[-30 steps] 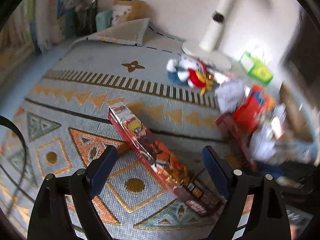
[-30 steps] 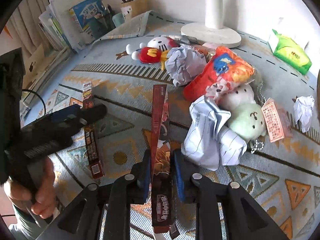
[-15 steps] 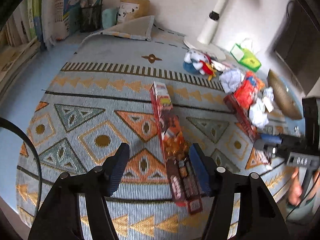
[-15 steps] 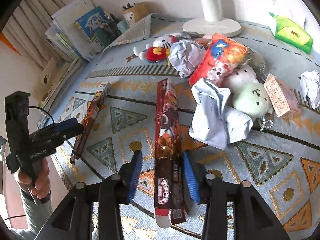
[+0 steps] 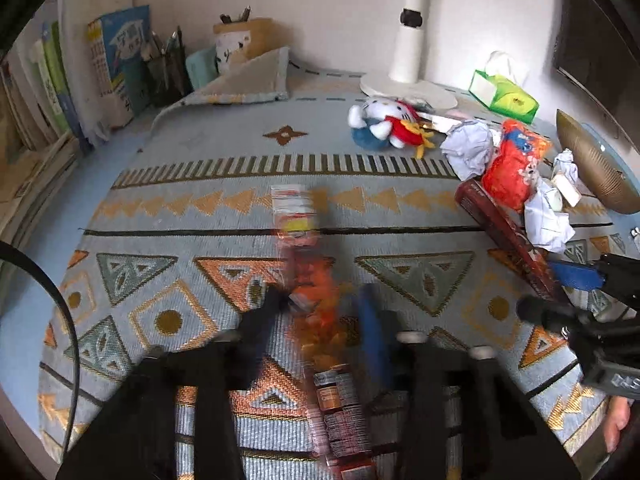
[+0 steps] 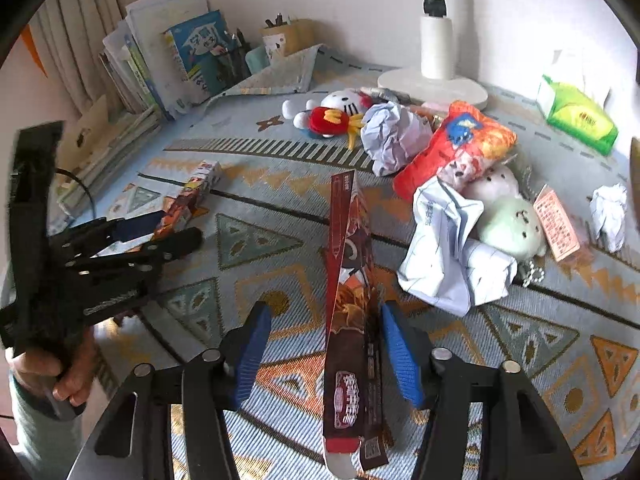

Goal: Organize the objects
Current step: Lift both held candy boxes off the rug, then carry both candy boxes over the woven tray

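- Left gripper: seen blurred in the left wrist view; the jaws are closing on the orange box, which lies between them. Whether the pads already press on it cannot be told through the blur.
- In the right wrist view, the left gripper is seen at the box's near end, its fingers close on either side; the contact itself is hidden.
- The lower end of the orange box is cut off by the left view's edge; its print is smeared and unreadable.
- Right gripper: the jaws are closing around the dark red box, which stands on edge on the mat. A clear gap is seen at the left pad; the right pad is just beside the box, and touch cannot be confirmed.
- In the left view, the right gripper is partly cut off at the right edge.
- A hand on the left gripper's handle is seen at the lower left.
- The clutter is piled beyond the red box: crumpled paper, a red snack bag, a green plush partly covered by the paper.
- A white plush lies near the lamp base, whose top is cut off.
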Demonstrator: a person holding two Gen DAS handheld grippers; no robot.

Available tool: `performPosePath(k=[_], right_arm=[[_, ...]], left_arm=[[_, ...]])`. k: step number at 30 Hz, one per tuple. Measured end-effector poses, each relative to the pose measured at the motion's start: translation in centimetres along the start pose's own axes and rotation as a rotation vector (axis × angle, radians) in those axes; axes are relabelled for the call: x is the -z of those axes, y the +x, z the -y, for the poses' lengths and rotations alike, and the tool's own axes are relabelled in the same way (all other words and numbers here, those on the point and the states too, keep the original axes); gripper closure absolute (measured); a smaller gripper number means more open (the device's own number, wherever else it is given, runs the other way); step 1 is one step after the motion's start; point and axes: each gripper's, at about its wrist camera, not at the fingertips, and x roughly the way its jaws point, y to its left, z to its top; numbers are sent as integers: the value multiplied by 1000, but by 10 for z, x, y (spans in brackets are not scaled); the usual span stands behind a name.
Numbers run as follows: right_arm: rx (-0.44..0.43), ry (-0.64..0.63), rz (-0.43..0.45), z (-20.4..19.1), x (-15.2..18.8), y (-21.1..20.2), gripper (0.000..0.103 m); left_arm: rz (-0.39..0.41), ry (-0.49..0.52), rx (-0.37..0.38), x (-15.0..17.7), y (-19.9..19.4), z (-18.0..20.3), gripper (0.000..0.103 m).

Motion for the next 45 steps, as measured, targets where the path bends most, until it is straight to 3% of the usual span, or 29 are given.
performPosePath(k=[3, 6, 9, 15, 22, 31, 37, 45], right_arm=[[33, -24, -1, -8, -3, 3, 81], [-34, -27, 1, -14, -3, -3, 86], [-134, -25, 32, -20, 0, -17, 87], [-158, 18, 82, -17, 3, -45, 87], [-178, 141, 153, 22, 21, -85, 87], [-54, 265, 299, 88, 43, -154, 87], [128, 340, 389, 148, 50, -203, 87], [243, 543, 500, 245, 56, -247, 87]], left_arm=[[13, -41, 34, 0, -3, -9, 87], [30, -104, 120, 0, -9, -18, 88], [53, -115, 166, 0, -22, -18, 88], [73, -114, 209, -1, -43, -12, 88], [86, -67, 210, -6, -59, 8, 88], [146, 106, 257, -44, -81, 84, 88], [173, 223, 419, -95, -91, 165, 88], [229, 367, 486, -148, -95, 278, 88]])
